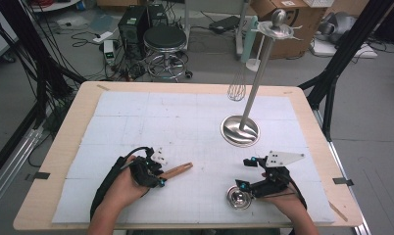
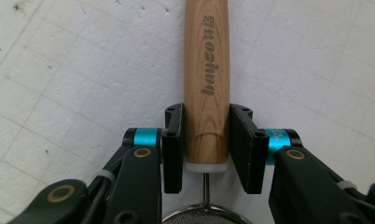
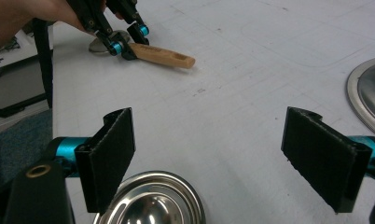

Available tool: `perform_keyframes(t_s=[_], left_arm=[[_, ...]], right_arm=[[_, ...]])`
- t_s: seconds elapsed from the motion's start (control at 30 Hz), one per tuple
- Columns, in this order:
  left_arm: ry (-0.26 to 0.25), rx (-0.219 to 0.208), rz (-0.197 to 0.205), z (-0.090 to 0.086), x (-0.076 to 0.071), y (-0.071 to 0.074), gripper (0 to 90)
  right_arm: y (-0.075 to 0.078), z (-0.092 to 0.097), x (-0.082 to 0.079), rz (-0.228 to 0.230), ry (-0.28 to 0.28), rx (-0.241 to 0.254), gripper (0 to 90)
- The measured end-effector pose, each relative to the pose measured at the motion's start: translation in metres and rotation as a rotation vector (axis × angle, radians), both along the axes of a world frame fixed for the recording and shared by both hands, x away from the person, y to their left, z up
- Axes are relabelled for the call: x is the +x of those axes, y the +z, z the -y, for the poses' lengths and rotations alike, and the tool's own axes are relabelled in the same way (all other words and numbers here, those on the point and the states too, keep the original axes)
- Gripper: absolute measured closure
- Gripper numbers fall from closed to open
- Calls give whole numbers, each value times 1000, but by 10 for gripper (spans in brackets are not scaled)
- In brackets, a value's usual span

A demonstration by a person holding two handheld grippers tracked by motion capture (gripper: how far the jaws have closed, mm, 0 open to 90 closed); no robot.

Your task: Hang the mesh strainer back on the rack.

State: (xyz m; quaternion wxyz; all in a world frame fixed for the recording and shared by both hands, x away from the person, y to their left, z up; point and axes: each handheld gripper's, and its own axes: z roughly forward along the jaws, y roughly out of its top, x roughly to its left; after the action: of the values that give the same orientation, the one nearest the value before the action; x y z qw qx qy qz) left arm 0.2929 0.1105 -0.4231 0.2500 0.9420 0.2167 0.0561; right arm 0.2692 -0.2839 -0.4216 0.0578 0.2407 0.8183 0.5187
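Note:
A small strainer lies on the white mat, and its wooden handle (image 1: 179, 170) points right. My left gripper (image 1: 158, 171) is shut on that handle (image 2: 206, 70) near the mesh end, with both pads pressed against the wood. The wire and the mesh rim (image 2: 204, 217) show just below the jaws. From the right gripper view, the left gripper (image 3: 125, 39) and the handle (image 3: 162, 53) lie far off at the upper left. My right gripper (image 1: 244, 174) is open, its jaws wide apart (image 3: 213, 158) and holding nothing. A small shiny steel bowl (image 1: 239, 198) (image 3: 153, 198) sits just beneath it.
A tall steel utensil stand rises from a round base (image 1: 240, 130) (image 3: 367, 93) at the middle right of the mat. A wire whisk (image 1: 236, 90) hangs from its top. The white gridded mat (image 1: 151, 122) covers most of the wooden table. A stool and boxes stand beyond the far edge.

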Motion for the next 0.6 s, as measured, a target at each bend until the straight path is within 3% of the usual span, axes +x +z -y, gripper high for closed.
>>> perform_keyframes(t_s=[0.33, 0.6], left_arm=[[12, -53, -13, -7, 1, -1, 705], [-36, -141, -25, -2, -1, 5, 705]], right_arm=[[0, 3, 0, 0, -6, 7, 166], [0, 6, -1, -2, -11, 15, 166]])
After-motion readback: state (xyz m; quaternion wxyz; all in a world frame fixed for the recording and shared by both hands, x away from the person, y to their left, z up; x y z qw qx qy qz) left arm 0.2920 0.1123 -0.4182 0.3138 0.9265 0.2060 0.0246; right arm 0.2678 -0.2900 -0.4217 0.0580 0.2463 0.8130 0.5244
